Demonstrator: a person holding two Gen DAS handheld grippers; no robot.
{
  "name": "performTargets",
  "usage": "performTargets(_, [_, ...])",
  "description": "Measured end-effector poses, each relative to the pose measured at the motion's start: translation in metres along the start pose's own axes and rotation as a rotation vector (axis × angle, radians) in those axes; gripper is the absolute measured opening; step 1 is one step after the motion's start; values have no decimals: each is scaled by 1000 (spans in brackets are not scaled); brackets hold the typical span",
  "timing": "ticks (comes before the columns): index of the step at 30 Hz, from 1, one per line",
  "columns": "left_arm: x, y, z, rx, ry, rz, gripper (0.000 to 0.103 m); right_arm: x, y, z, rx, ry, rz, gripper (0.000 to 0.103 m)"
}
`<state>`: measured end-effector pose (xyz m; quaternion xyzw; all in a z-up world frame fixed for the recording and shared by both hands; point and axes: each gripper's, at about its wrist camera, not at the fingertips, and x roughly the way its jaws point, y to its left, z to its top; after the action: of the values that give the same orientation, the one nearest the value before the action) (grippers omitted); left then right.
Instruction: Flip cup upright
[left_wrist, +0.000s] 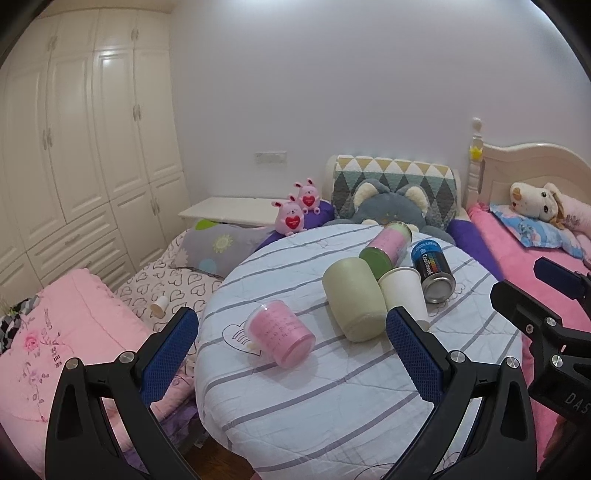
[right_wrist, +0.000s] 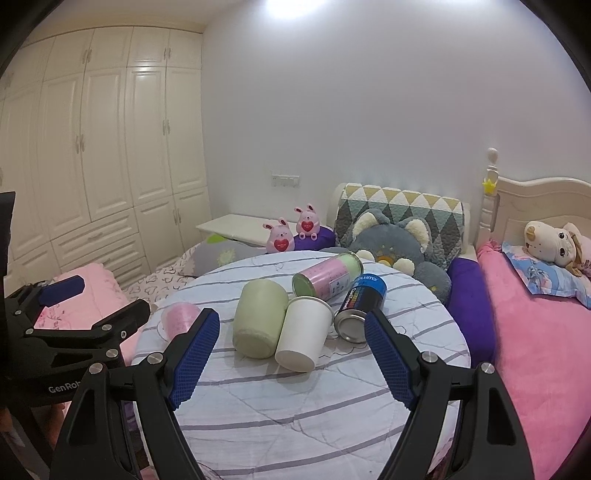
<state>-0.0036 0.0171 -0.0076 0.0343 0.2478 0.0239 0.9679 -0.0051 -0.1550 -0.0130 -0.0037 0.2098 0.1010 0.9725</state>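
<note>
Several cups lie on their sides on a round table (left_wrist: 332, 406) covered with a striped cloth. A pink cup (left_wrist: 282, 338) lies nearest my left gripper (left_wrist: 291, 334), which is open and empty above the table's near side. A pale green cup (left_wrist: 354, 299) and a white paper cup (left_wrist: 404, 295) lie side by side in the middle. In the right wrist view the green cup (right_wrist: 260, 323) and the white cup (right_wrist: 304, 338) lie just ahead of my open, empty right gripper (right_wrist: 291, 332). The pink cup (right_wrist: 179, 319) is partly hidden behind its left finger.
A green-and-pink canister (left_wrist: 386, 249) and a blue-topped spray can (left_wrist: 432, 271) lie on their sides at the table's far side. Beds with pink quilts (left_wrist: 55, 350), pillows and plush toys (left_wrist: 388, 206) surround the table. A white wardrobe (left_wrist: 74, 147) stands at the left.
</note>
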Motion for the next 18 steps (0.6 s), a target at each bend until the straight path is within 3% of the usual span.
performTargets(18, [2, -4, -1, 5, 5, 0, 103, 1, -3, 0, 0, 6, 8, 82])
